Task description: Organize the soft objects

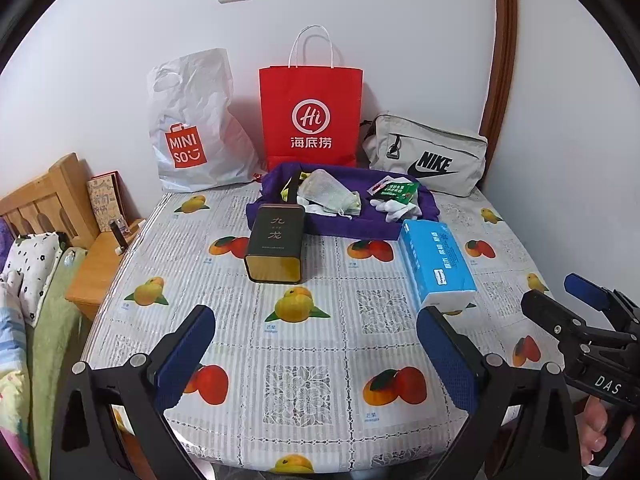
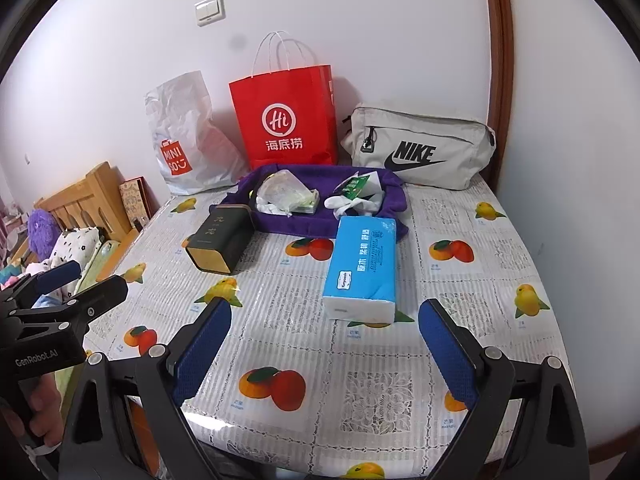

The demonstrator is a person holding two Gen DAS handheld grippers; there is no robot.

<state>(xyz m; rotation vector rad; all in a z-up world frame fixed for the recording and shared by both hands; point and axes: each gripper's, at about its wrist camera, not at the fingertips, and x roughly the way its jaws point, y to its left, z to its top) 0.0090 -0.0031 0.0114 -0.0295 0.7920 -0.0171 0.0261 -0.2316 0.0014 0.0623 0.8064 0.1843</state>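
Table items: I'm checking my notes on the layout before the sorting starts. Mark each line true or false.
1. The blue plastic-wrapped tissue pack lies on the fruit-print tablecloth, outside the purple cloth tray. True.
2. The dark rectangular tin stands upright. False: it lies on its side.
3. The left gripper holds the white glove. False: its jaws are open and empty; the glove lies in the tray.
4. The red paper bag stands between the white plastic bag and the grey zip pouch. True.
5. The right gripper is open. True.
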